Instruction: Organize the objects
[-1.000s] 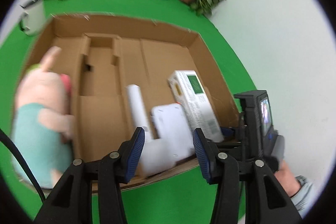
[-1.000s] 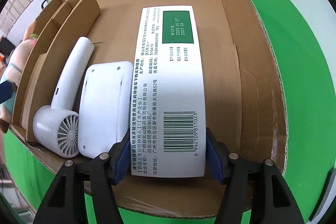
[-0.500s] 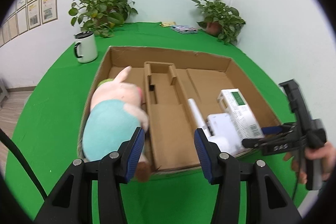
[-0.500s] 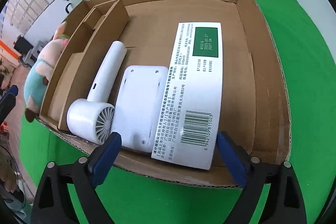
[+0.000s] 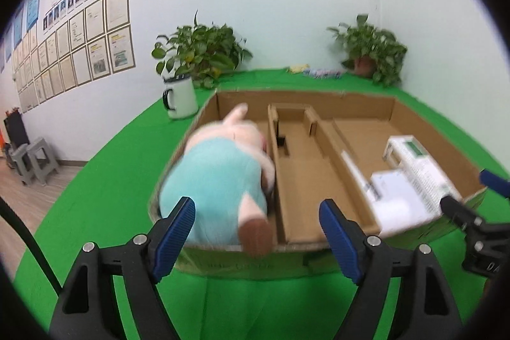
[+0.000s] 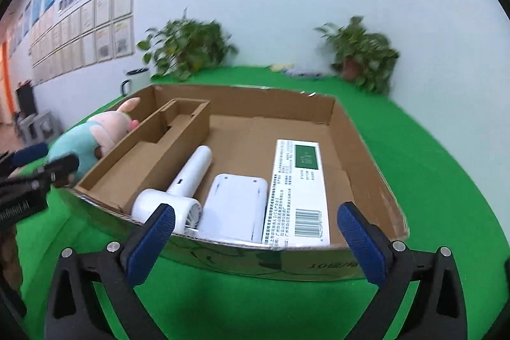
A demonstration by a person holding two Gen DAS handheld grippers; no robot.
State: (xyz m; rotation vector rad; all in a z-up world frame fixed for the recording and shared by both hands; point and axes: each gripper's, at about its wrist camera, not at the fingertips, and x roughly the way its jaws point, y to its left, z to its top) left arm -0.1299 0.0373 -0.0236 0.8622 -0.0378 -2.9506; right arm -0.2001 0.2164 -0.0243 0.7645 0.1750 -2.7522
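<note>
A cardboard box (image 5: pixel 360 104) (image 6: pixel 242 91) with a divider insert sits on green cloth. A plush toy (image 5: pixel 216 177) (image 6: pixel 79 142) in teal lies in its left compartment. The right compartment holds a white hair dryer (image 6: pixel 188 177), a flat white device (image 6: pixel 236 206) and a white medicine carton (image 6: pixel 299 190) with a green label. My left gripper (image 5: pixel 256 212) hovers at the box's near wall behind the plush; its jaws are opening and the pads touch nothing. My right gripper (image 6: pixel 256 217) is held before the near wall, jaws opening wide, nothing between them.
A white mug (image 5: pixel 180 96) stands left of the box's far corner. Two potted plants (image 5: pixel 200 53) (image 5: pixel 373 53) and small packets (image 5: pixel 318 72) line the back wall. Grey stools (image 5: pixel 32 158) stand on the floor at far left. Green cloth surrounds the box.
Both grippers drew back from the box and tipped upward. The right let go of the medicine carton and spread wide. The left gripper's jaws widened in the last half second.
</note>
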